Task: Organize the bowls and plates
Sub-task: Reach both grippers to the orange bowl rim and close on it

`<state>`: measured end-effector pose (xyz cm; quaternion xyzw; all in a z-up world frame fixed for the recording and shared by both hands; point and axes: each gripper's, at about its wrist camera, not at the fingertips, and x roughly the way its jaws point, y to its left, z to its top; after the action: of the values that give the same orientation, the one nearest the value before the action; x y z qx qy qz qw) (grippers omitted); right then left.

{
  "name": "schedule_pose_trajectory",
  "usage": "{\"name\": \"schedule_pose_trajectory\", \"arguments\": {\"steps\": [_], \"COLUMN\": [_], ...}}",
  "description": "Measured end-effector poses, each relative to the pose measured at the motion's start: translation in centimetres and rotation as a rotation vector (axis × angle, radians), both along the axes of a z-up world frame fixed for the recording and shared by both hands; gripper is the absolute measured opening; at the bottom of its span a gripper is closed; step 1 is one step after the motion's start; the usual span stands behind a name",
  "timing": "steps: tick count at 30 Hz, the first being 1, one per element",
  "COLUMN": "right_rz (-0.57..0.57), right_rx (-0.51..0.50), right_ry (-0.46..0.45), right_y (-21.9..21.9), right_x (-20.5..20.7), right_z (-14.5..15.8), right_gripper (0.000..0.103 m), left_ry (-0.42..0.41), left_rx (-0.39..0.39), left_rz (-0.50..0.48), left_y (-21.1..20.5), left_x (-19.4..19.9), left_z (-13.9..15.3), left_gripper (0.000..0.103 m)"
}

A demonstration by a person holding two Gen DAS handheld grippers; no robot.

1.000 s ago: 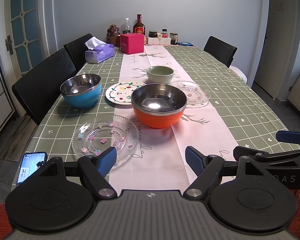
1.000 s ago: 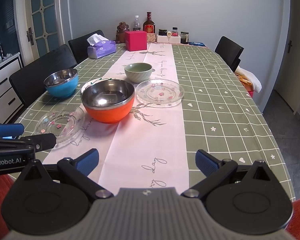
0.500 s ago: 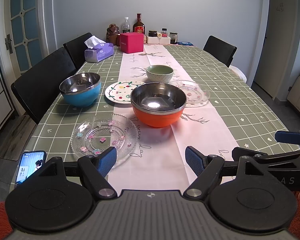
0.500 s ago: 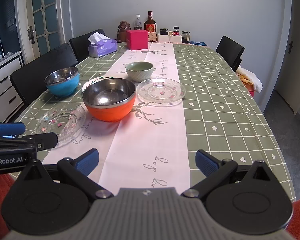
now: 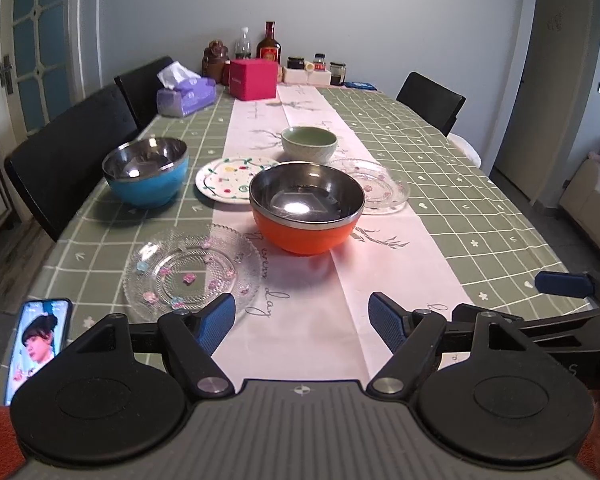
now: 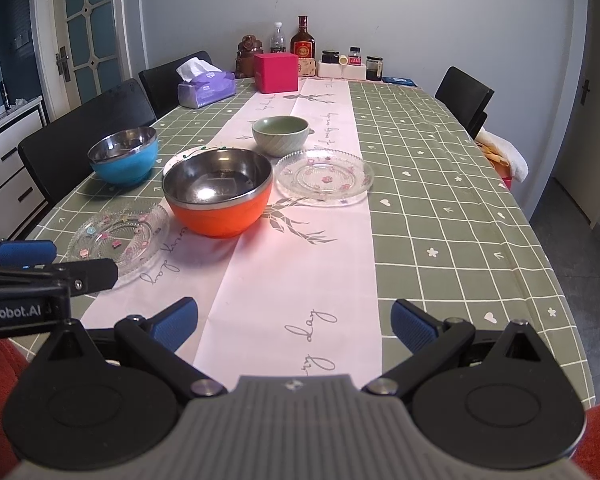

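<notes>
- Orange bowl [image 5: 306, 210], steel-lined, upright, on the pink runner.
- Blue bowl [image 5: 146, 172], steel-lined, upright, to its left.
- Green ceramic bowl [image 5: 309, 143] behind.
- Painted white plate [image 5: 232, 178] between the bowls.
- Two clear glass plates: near-left [image 5: 192, 274], right [image 5: 380, 186].

Left gripper [image 5: 301, 322] at 6 o'clock, jaws spread wide, nothing between them, above the pink runner [image 5: 312, 304]. Orange bowl [image 5: 306, 210] dead centre on the runner. Near glass plate [image 5: 192, 270] at 8 o'clock, just ahead of the left fingertip. Blue bowl [image 5: 146, 172] at 10 o'clock. Painted plate [image 5: 234, 180] just behind the orange bowl's left; far glass plate [image 5: 374, 184] behind its right. Green bowl [image 5: 309, 144] at 12. Phone [image 5: 36, 344] lit, at 8 o'clock table edge. Right gripper [image 5: 564, 284] fingertip at 4 o'clock.
</notes>
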<state>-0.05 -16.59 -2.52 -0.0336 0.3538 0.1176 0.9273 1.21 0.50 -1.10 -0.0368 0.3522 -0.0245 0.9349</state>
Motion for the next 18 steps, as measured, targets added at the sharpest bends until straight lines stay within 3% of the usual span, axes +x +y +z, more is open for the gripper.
{"name": "schedule_pose_trajectory", "arguments": {"steps": [9,13,18], "right_rz": [0.122,0.161,0.17], "right_rx": [0.068,0.058,0.034], "right_ry": [0.028,0.011,0.013], "right_y": [0.0,1.1,2.2], "right_x": [4.7,7.3,11.3], "right_z": [0.4,1.0,1.9], "right_gripper": [0.1,0.1,0.1], "left_ry": [-0.027,-0.075,-0.035], "left_rx": [-0.076,-0.031,-0.046], "left_rz": [-0.058,0.027,0.043], "left_y": [1.6,1.7,2.7], "left_x": [3.9,6.4,10.3], "left_z": [1.1,1.5,1.9], "left_gripper": [0.081,0.07,0.069]}}
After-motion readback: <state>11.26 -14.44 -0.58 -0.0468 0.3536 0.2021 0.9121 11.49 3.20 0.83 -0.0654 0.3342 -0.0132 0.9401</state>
